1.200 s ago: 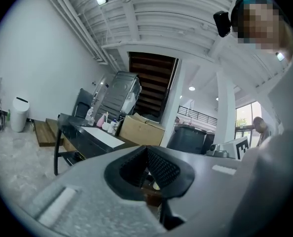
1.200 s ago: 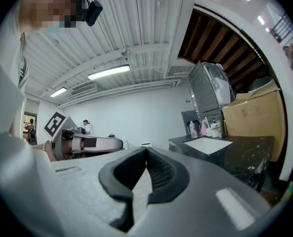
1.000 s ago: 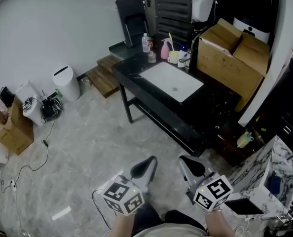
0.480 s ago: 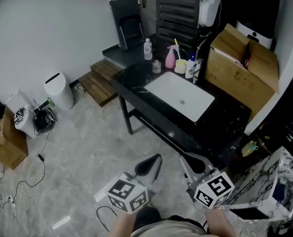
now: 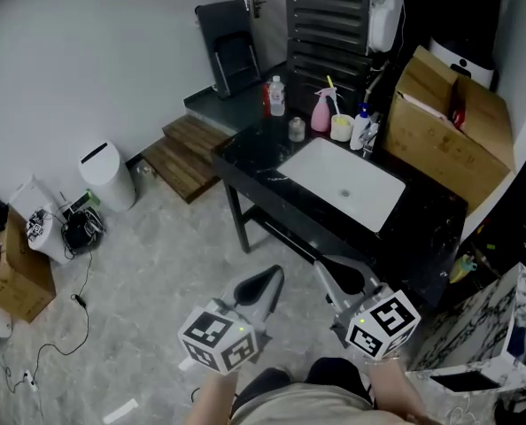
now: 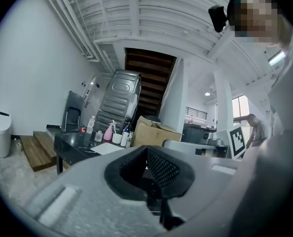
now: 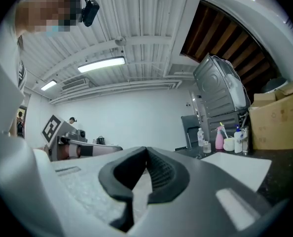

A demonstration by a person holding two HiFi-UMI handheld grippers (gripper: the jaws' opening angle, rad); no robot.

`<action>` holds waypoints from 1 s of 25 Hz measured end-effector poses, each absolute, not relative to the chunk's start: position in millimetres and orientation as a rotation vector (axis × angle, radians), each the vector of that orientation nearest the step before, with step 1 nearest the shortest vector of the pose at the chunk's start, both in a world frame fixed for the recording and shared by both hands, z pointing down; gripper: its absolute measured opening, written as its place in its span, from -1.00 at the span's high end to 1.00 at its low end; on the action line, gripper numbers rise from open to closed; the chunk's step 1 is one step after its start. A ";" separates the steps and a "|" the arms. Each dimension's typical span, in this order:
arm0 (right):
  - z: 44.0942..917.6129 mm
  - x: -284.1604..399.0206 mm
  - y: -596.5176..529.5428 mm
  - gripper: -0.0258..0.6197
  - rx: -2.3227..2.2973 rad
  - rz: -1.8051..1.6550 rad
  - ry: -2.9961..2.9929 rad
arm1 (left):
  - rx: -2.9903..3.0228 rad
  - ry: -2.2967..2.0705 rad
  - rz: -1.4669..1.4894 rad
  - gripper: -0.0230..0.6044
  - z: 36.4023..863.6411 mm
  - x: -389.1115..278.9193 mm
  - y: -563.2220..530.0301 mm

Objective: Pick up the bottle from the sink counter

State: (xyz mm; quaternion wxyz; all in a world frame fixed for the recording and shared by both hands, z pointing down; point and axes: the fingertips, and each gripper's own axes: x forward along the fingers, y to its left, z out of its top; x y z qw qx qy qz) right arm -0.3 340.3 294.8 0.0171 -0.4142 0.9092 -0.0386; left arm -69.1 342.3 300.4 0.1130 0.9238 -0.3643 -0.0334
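Both tools clenched, empty: left tool (image 5: 265, 283) and right tool (image 5: 332, 277) carried level at 6 o'clock, aimed toward 12. Short of surface (image 5: 254, 153); likely approach, no reach begun. Bottle (image 5: 277, 95) upright at far corner of surface, 12 o'clock, just beside red item (image 5: 266, 98). Sink (image 5: 334, 171), pink sprayer (image 5: 321, 113) and cup (image 5: 340, 127) toward 1 o'clock. Jaws probably kept together for carrying; need releasing before any grasp.
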 end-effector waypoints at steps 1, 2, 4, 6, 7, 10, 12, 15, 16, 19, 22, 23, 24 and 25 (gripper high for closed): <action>296.4 -7.1 338.1 0.91 -1.266 -0.120 2.847 | 2.713 -1.072 -0.099 0.91 299.6 -73.8 336.5; 298.9 -13.5 336.6 0.91 -1.243 -0.122 2.872 | 2.714 -1.077 -0.101 0.91 298.8 -78.0 331.0; 304.6 -23.6 332.1 0.91 -1.217 -0.127 2.907 | 2.716 -1.090 -0.116 0.91 296.7 -84.9 320.8; 310.7 -29.3 323.9 0.91 -1.220 -0.146 2.914 | 2.706 -1.096 -0.141 0.91 297.3 -88.6 311.9; 314.5 -31.9 319.6 0.91 -1.219 -0.161 2.917 | 2.695 -1.097 -0.149 0.91 300.0 -89.4 308.0; 326.0 -41.6 304.7 0.91 -1.182 -0.200 2.947 | 2.666 -1.092 -0.139 0.91 313.1 -90.1 295.6; 332.2 -48.4 291.6 0.91 -1.148 -0.206 2.974 | 2.654 -1.101 -0.116 0.91 323.0 -93.4 283.1; 335.5 -50.9 264.7 0.91 -1.127 -0.216 2.981 | 2.618 -1.121 -0.099 0.91 333.5 -98.7 256.9; 334.6 -49.4 253.1 0.91 -1.127 -0.218 2.974 | 2.615 -1.122 -0.095 0.91 334.2 -98.4 246.9; 334.4 -42.2 211.8 0.91 -1.144 -0.228 2.949 | 2.634 -1.122 -0.074 0.91 332.8 -95.0 213.7; 333.5 -36.9 168.9 0.91 -1.163 -0.243 2.923 | 2.635 -1.122 -0.059 0.91 333.0 -92.8 176.0; 332.4 -36.3 156.6 0.91 -1.159 -0.247 2.920 | 2.637 -1.119 -0.049 0.91 332.7 -91.6 163.7; 331.4 -36.6 145.1 0.91 -1.149 -0.251 2.921 | 2.641 -1.120 -0.036 0.91 331.7 -90.8 151.5; 330.4 -37.4 134.4 0.91 -1.136 -0.253 2.925 | 2.644 -1.124 -0.023 0.91 330.1 -90.6 139.2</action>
